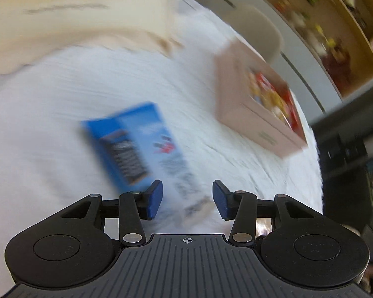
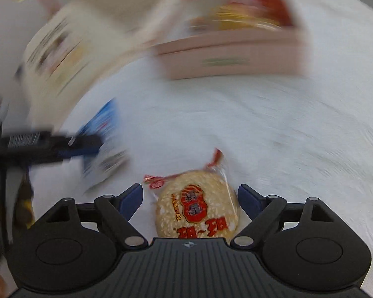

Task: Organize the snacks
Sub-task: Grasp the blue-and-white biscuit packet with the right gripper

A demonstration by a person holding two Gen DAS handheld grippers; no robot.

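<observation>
Snacks, current layout: round rice cracker pack lies flat on white cloth, directly between the right gripper jaws. Jaws spread wide; pads flank the pack w/o pressing on it. Blue snack box lies just ahead of the left gripper, toward its left pad; its near end reaches the gap. Left jaws also spread, nothing pinched. Pink storage box sits well ahead of both, some packs already inside.

Handling, est.:
- Cracker pack: light, film wrapper slick, contents brittle. Grip across the disc's widest part, min. pressure; avoid the crimped end, likely to slip out.
- Blue box: light, thin card, stiff along edges, dents on broad faces. Grip across the narrow width near mid-length.

Both views heavily blurred; finer detail unreadable.
</observation>
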